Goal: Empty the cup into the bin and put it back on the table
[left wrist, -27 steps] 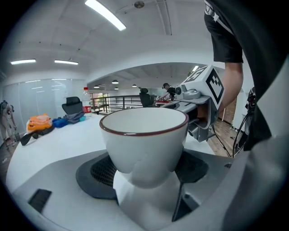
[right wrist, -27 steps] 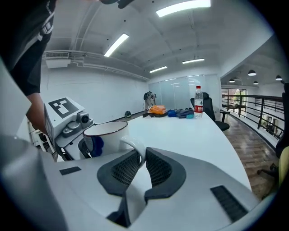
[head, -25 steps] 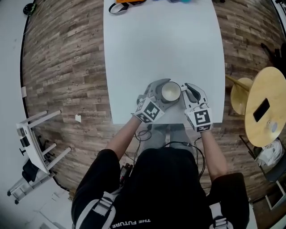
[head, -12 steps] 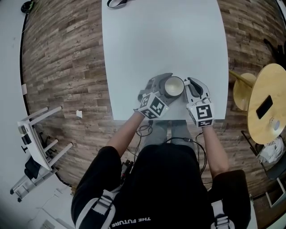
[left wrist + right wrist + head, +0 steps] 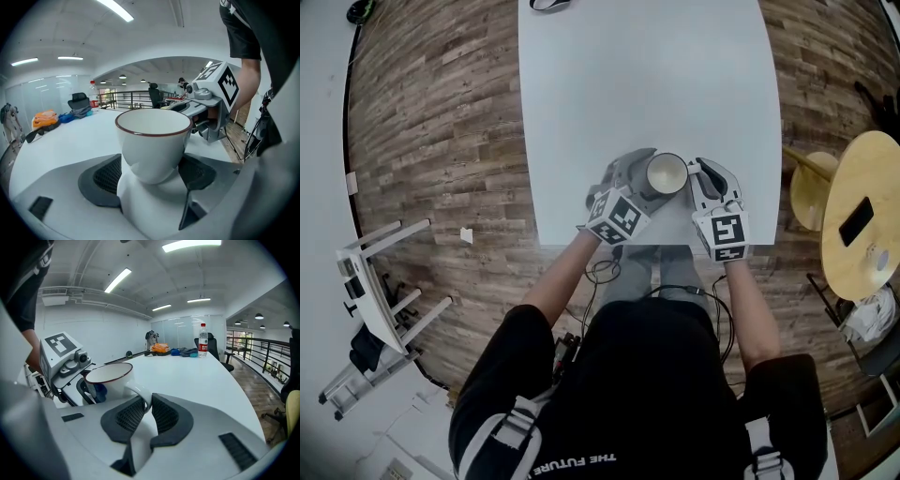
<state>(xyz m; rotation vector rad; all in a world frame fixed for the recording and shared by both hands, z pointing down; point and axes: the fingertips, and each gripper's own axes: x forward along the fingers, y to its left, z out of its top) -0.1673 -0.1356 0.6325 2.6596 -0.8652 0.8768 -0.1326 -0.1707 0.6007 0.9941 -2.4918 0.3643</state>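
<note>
A white cup (image 5: 667, 173) with a dark red rim is near the front edge of the white table (image 5: 637, 75), between both grippers. I cannot tell whether it rests on the table or hangs just above it. My left gripper (image 5: 649, 178) is shut on the cup's body (image 5: 152, 140), a pad on each side of its lower part (image 5: 150, 173). My right gripper (image 5: 698, 178) is shut on the cup's handle (image 5: 140, 397), pinched between its dark pads (image 5: 146, 411). The inside of the cup looks plain white, with nothing visible in it.
A round wooden side table (image 5: 862, 216) with a dark phone (image 5: 855, 222) on it stands right of the table, with a stool (image 5: 809, 192) beside it. A white rack (image 5: 370, 291) lies on the wooden floor at left. A water bottle (image 5: 202, 341) and bags (image 5: 161, 348) are at the table's far end.
Both grippers keep their hold. The cup has hardly moved over the table; the head view has shifted a little.
</note>
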